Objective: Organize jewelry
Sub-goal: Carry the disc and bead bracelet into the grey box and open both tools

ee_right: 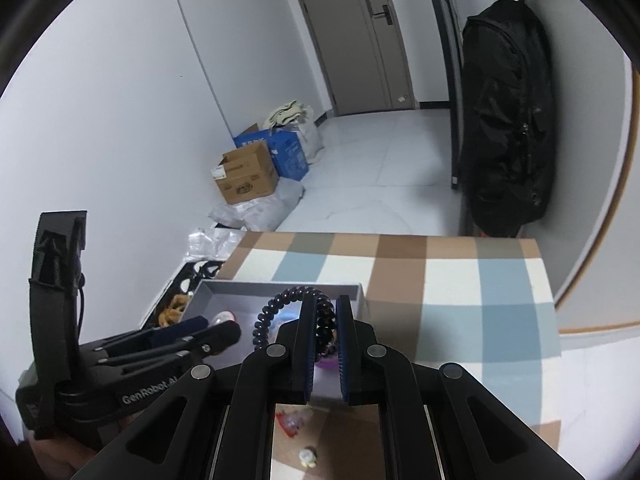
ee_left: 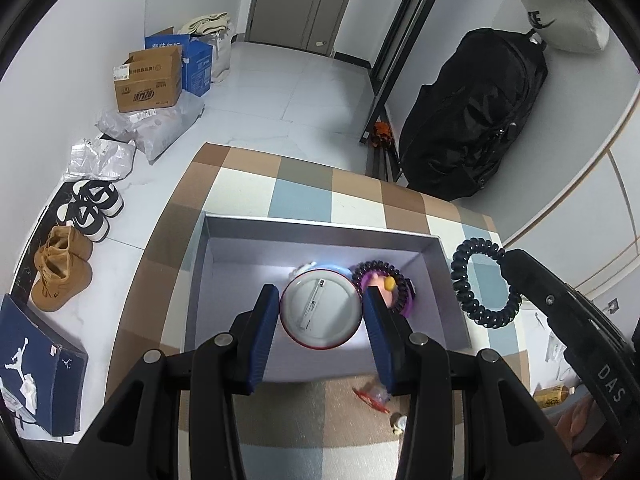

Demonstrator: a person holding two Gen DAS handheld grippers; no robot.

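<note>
A grey open box (ee_left: 452, 292) stands on a checked table. My left gripper (ee_left: 322, 312) is over the box, its fingers against the sides of a round white badge with a red rim (ee_left: 320, 314). A purple coil hair tie with a pink and yellow charm (ee_left: 384, 284) lies in the box to its right. My right gripper (ee_right: 325, 312) is shut on a dark blue coil hair tie (ee_right: 276, 312), held above the box's right side (ee_right: 360, 292); the tie also shows in the left wrist view (ee_left: 464, 280).
A small red-and-clear packet (ee_left: 372, 394) and a small pale trinket (ee_left: 400, 424) lie on the table in front of the box. Shoes (ee_left: 60, 268), cardboard boxes (ee_left: 148, 80) and bags sit on the floor to the left. A black bag (ee_left: 476, 112) hangs at the right.
</note>
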